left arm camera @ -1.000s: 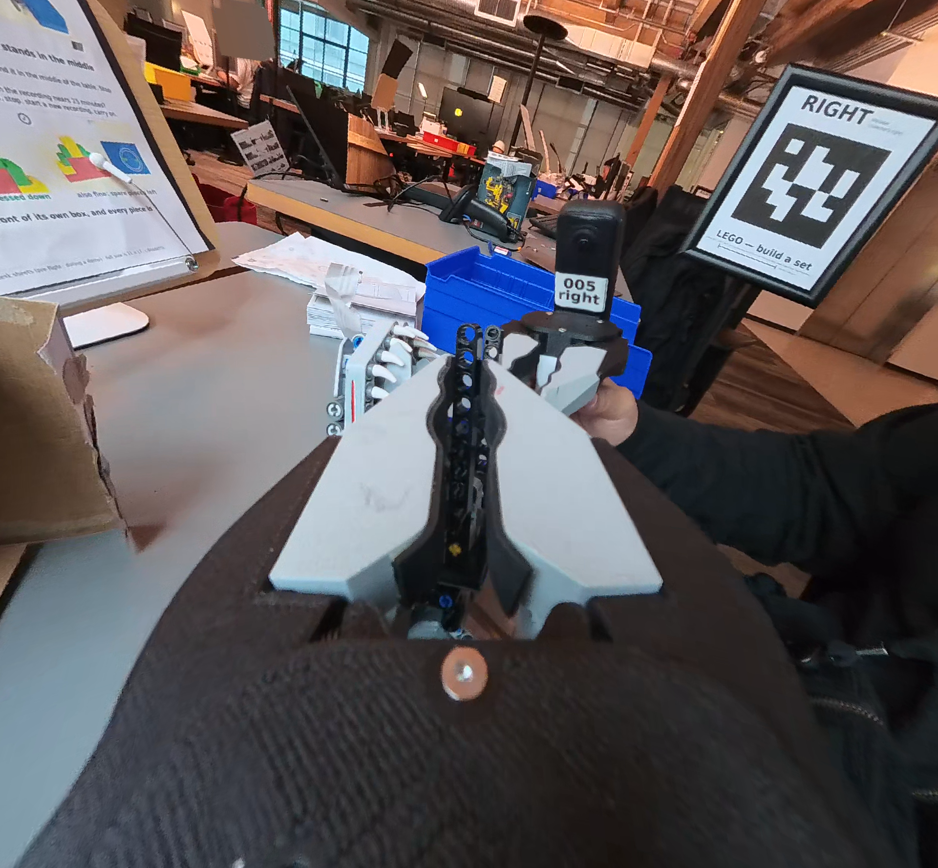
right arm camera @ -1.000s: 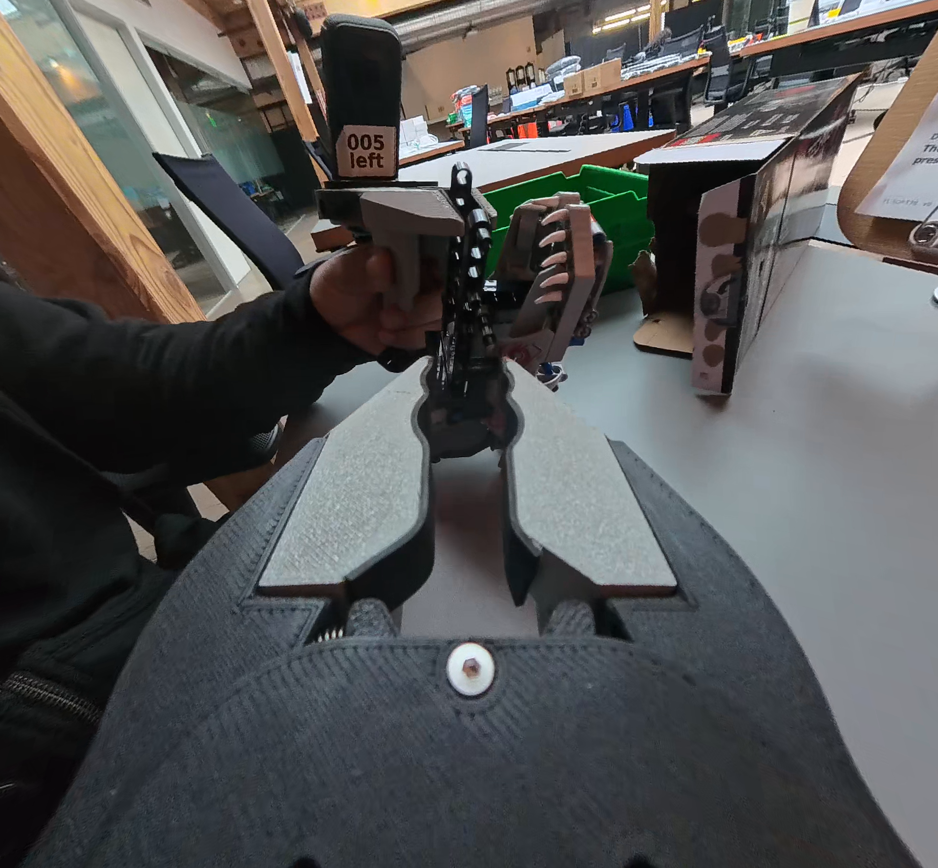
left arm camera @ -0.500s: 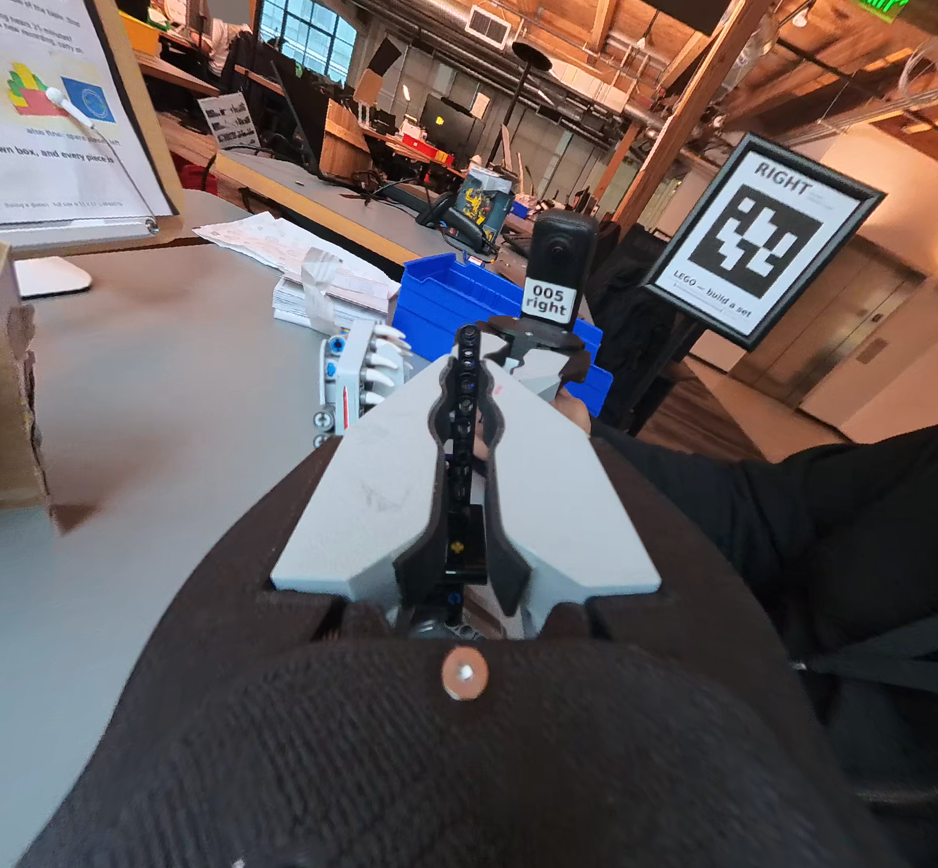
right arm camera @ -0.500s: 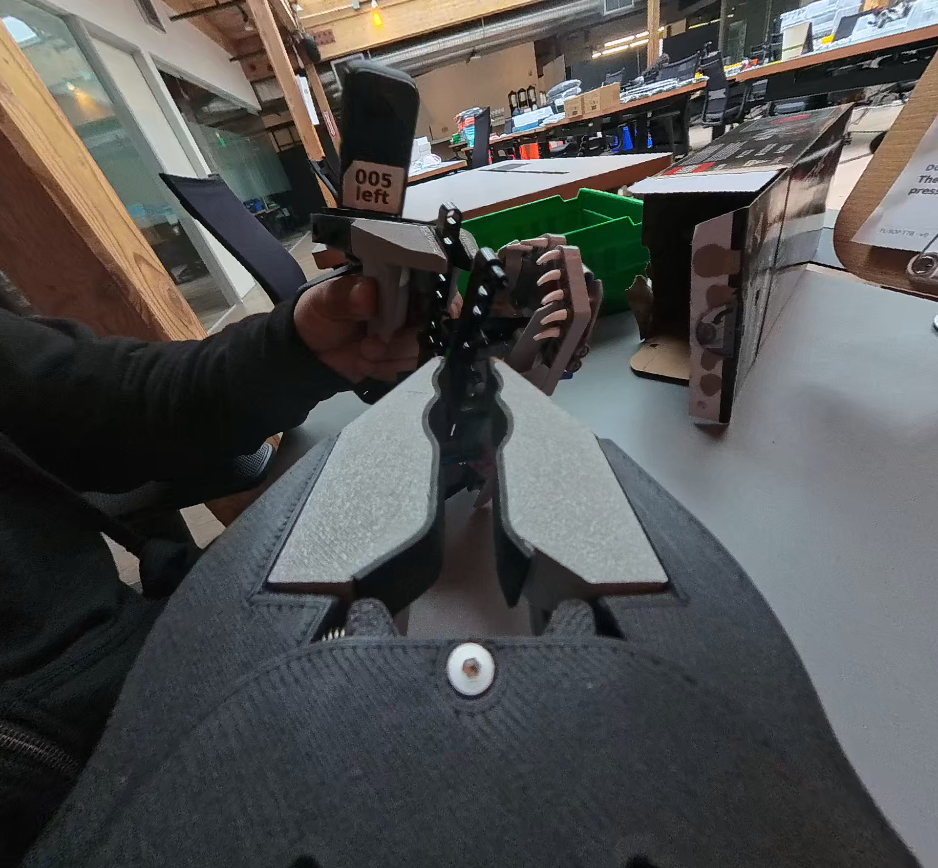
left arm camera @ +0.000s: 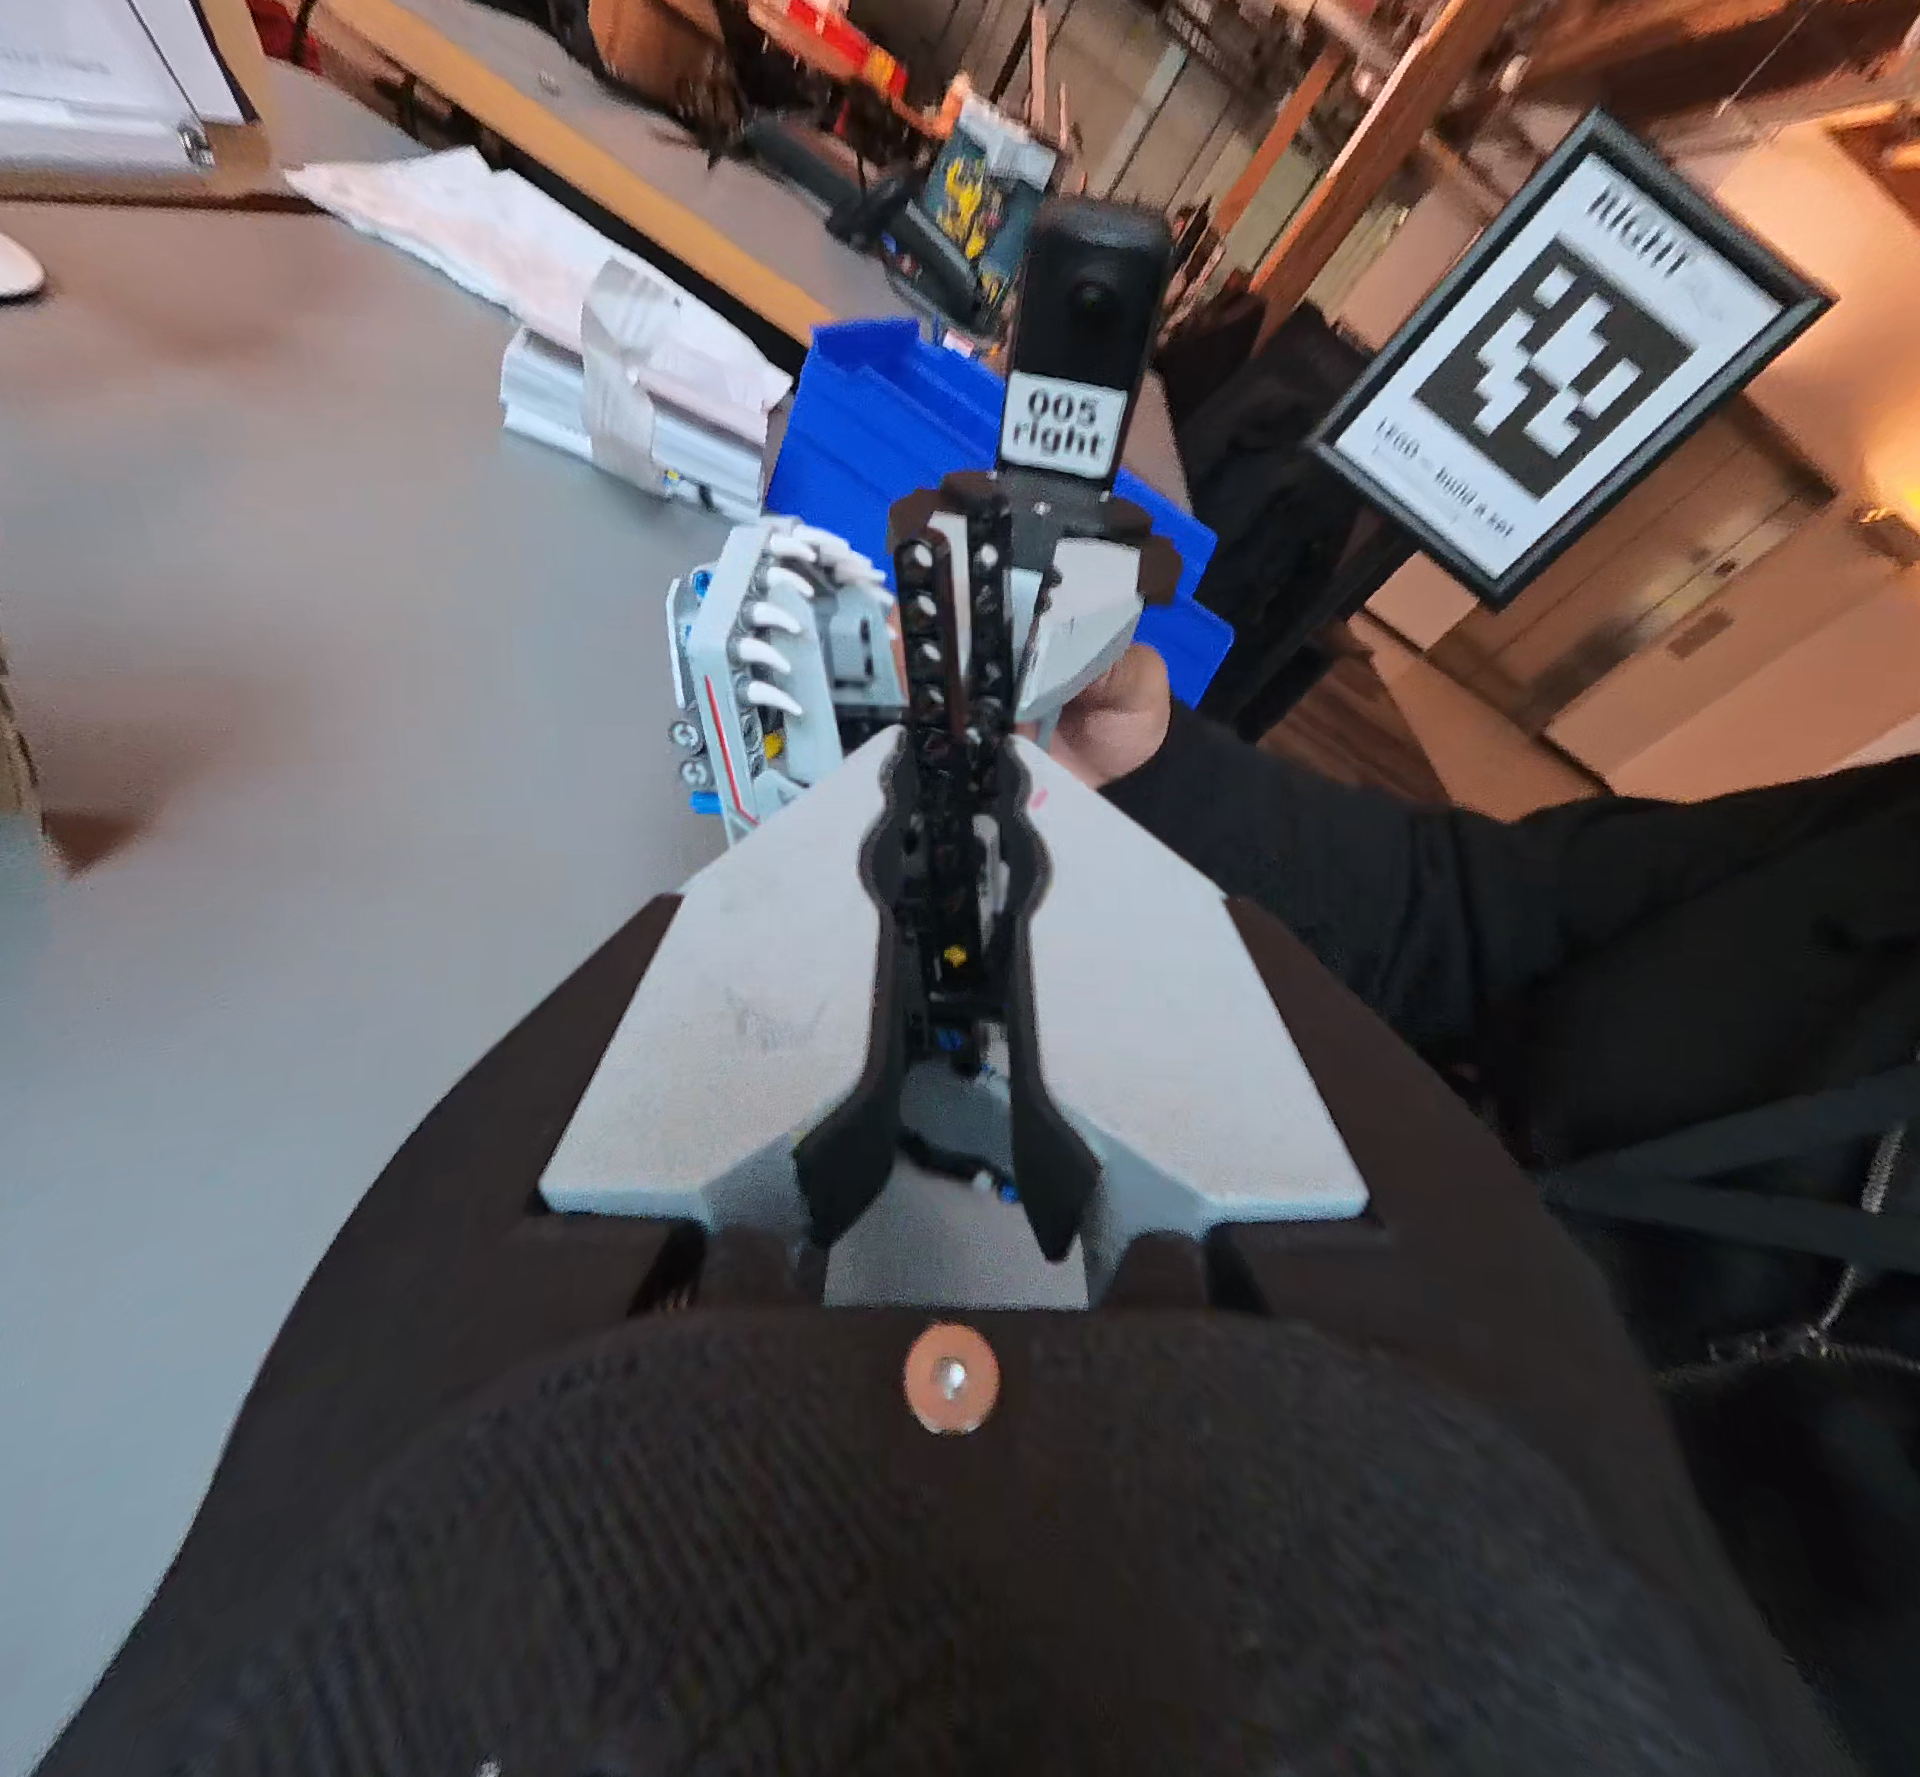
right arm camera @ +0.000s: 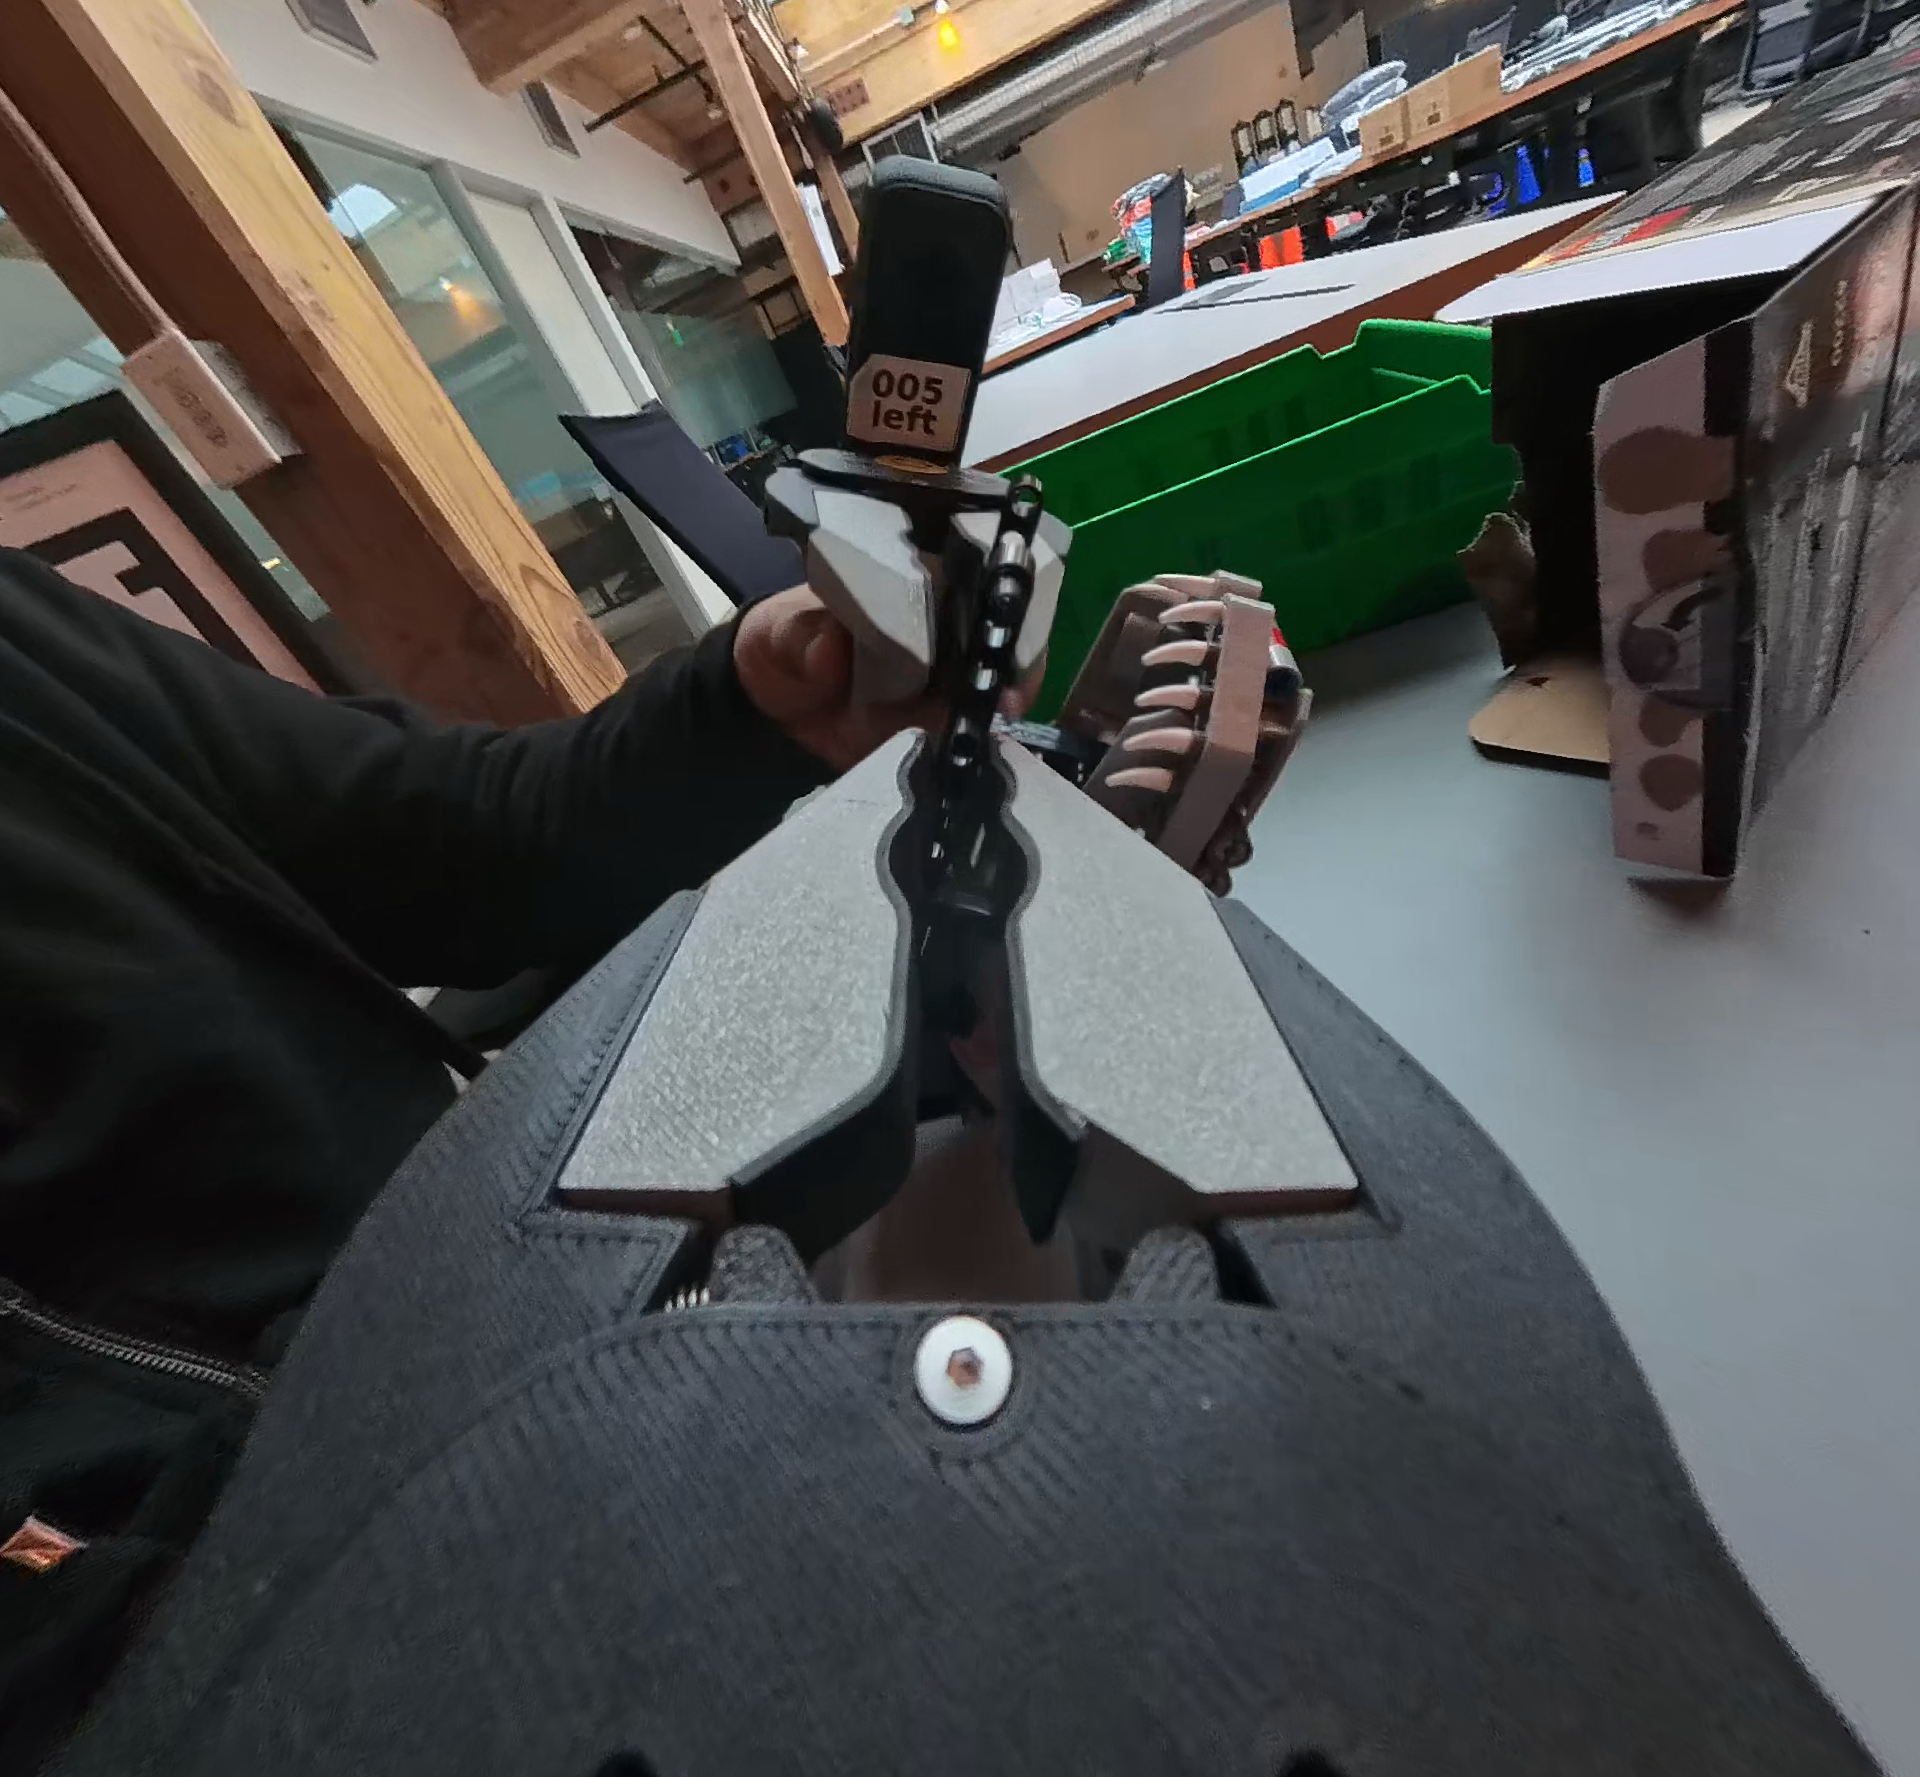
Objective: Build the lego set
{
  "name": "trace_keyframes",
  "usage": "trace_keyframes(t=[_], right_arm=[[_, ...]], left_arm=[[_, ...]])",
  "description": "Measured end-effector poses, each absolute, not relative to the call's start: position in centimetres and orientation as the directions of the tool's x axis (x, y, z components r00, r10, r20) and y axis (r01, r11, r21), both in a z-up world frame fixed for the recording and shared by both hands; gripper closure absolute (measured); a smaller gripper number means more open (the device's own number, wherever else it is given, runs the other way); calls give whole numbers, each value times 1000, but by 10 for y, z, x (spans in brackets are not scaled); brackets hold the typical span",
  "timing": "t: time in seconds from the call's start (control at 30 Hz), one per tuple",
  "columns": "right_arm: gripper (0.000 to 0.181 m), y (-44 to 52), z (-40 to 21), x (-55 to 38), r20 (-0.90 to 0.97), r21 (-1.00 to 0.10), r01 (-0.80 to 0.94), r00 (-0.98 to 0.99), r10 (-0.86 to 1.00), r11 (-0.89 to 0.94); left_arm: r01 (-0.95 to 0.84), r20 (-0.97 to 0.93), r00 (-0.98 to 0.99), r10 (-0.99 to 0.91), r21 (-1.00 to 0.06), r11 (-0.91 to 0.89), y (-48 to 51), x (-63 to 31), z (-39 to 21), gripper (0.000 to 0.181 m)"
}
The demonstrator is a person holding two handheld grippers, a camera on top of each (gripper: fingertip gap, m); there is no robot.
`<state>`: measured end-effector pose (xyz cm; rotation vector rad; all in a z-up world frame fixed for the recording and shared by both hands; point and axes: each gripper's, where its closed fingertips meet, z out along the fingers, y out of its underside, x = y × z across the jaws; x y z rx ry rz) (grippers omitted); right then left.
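My left gripper [left arm camera: 951, 751] is shut on a black holed lego beam assembly [left arm camera: 945, 647] that sticks out past its tips. My right gripper [right arm camera: 961, 761] is shut on a black beam [right arm camera: 987, 626] that reaches up to the left gripper [right arm camera: 914, 574] facing it. The right gripper [left arm camera: 1049, 605] shows tip to tip with my left one in the left wrist view. I cannot tell whether the beams are joined. A grey lego model with white teeth [left arm camera: 758, 667] stands on the grey table [left arm camera: 312, 688] just beside the tips; it also shows in the right wrist view [right arm camera: 1195, 719].
A blue bin [left arm camera: 873, 418] and a stack of papers [left arm camera: 644, 397] lie behind the model. A framed sign [left arm camera: 1558, 356] stands off the table's right. A green bin [right arm camera: 1247, 501] and an open cardboard box [right arm camera: 1766, 605] stand on the far side. A person's sleeves hold both grippers.
In the right wrist view the black beams spread in a V half a second ago and now run in one line. Both grippers have tilted and shifted while staying tip to tip.
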<state>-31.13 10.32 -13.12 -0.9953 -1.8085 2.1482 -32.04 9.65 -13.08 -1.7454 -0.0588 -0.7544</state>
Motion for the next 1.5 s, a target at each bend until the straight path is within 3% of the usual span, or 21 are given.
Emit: trace_keyframes(t=[0.17,0.53,1.07,1.23,1.5], right_arm=[[176,100,-131,-309,-407,-912,313,-775,484,-264],[178,97,-133,-302,-502,-862,407,-765,404,-301],[178,104,-132,-302,-480,-876,385,-760,439,-290],[178,107,-132,-308,-517,-848,372,-739,433,-377],[177,109,-135,-305,-461,-886,362,-756,464,-291]], left_arm=[[366,480,799,-362,-866,-341,95,-313,-133,173],[454,545,743,-389,-837,-305,90,-300,-132,174],[482,556,719,-416,-831,-276,93,-301,-132,175],[598,648,628,-430,-756,-266,99,-307,-134,174],[536,614,677,-405,-789,-301,100,-308,-135,175]])
